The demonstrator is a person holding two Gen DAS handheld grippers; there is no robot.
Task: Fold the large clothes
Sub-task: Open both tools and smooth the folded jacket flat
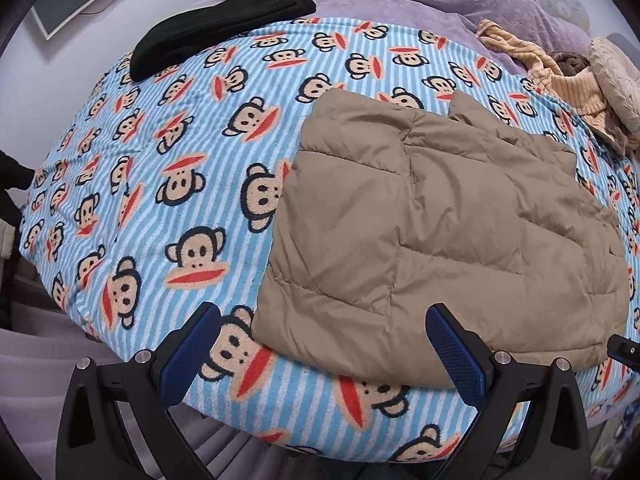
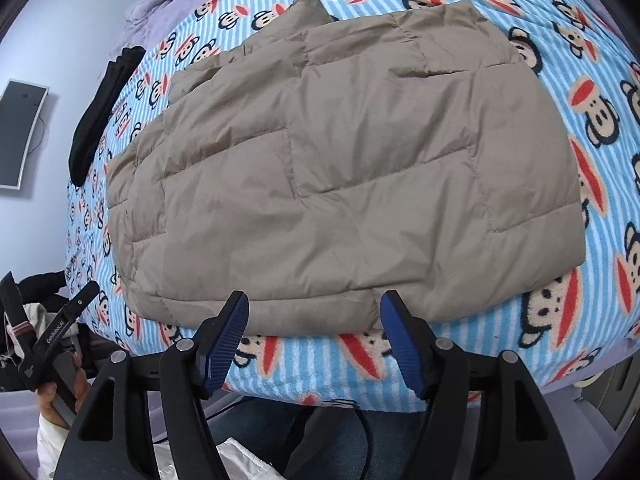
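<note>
The tan puffer jacket [image 1: 440,216] lies folded, so its sleeves and front are hidden underneath. On the left wrist view, the pile of clothes [image 1: 576,80] is cut by the right rim. A wall screen [image 2: 18,136], perhaps a monitor, runs off the right wrist view's edge.

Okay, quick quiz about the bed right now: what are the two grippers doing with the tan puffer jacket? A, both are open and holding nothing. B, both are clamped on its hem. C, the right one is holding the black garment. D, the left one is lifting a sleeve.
A: the left gripper and right gripper both show spread jaws with nothing between them, and the jacket lies folded flat on the blanket.
</note>
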